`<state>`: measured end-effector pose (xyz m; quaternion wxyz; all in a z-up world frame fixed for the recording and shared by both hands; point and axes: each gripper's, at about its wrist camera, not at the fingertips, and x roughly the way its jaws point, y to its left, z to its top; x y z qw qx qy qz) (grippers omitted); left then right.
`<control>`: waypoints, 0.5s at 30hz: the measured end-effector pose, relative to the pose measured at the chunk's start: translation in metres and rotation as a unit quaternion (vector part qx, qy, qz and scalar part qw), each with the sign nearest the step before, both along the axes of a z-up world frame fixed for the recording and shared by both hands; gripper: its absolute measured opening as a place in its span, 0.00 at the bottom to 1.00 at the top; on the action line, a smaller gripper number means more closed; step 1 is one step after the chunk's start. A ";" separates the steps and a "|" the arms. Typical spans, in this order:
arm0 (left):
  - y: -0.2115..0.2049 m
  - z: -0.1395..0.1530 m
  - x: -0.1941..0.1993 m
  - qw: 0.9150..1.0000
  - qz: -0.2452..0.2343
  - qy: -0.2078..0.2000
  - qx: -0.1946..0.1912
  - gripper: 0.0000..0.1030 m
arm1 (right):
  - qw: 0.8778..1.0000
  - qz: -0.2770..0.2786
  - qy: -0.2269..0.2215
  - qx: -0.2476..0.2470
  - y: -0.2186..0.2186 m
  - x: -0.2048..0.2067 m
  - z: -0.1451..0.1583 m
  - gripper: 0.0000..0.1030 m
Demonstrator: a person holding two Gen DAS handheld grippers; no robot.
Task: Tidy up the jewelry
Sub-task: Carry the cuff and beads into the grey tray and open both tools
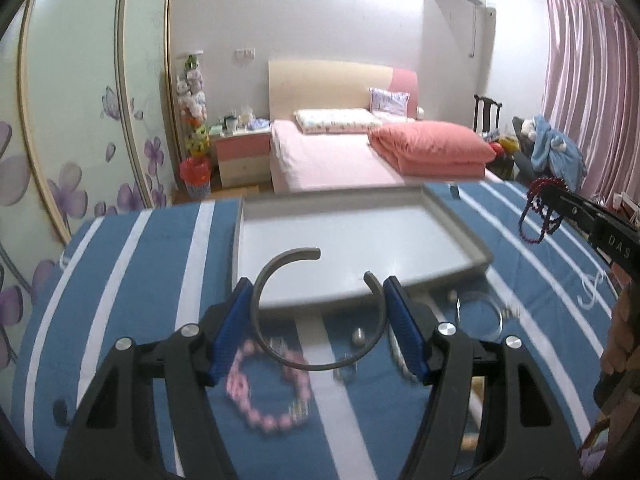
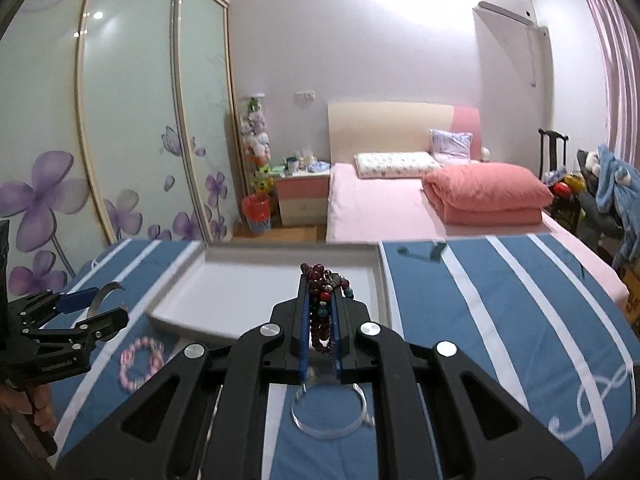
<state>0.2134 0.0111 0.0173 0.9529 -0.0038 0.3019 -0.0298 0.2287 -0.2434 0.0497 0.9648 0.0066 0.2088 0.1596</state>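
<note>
An open metal cuff bangle point(image 1: 316, 308) is clamped across its width between the blue pads of the left gripper point(image 1: 318, 320), whose jaws are spread wide to fit it; the bangle is held above the striped blue cloth point(image 1: 132, 280), just before the near edge of the white tray point(image 1: 460, 216). A bunch of dark red beaded bracelets point(image 2: 324, 304) is pinched between the nearly closed jaws of the right gripper point(image 2: 320, 316), raised over the near part of the tray. On the cloth in front of the tray, a pink bead bracelet point(image 1: 268, 392) and a clear bangle point(image 2: 330, 412) are seen lying, with some small blurred pieces near them.
</note>
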 end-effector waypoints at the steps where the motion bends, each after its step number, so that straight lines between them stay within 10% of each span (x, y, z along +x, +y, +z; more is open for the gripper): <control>1: 0.000 0.002 0.008 1.000 0.003 -0.003 -0.001 0.63 | 1.000 0.002 -0.003 0.000 0.001 0.004 0.001 0.09; 7: 0.003 0.000 0.069 1.000 0.012 0.006 -0.018 0.63 | 1.000 0.011 -0.001 0.001 0.018 0.049 -0.003 0.09; 15: 0.004 -0.037 0.134 0.997 0.019 0.069 -0.034 0.63 | 0.994 0.016 0.108 0.016 0.025 0.123 -0.051 0.09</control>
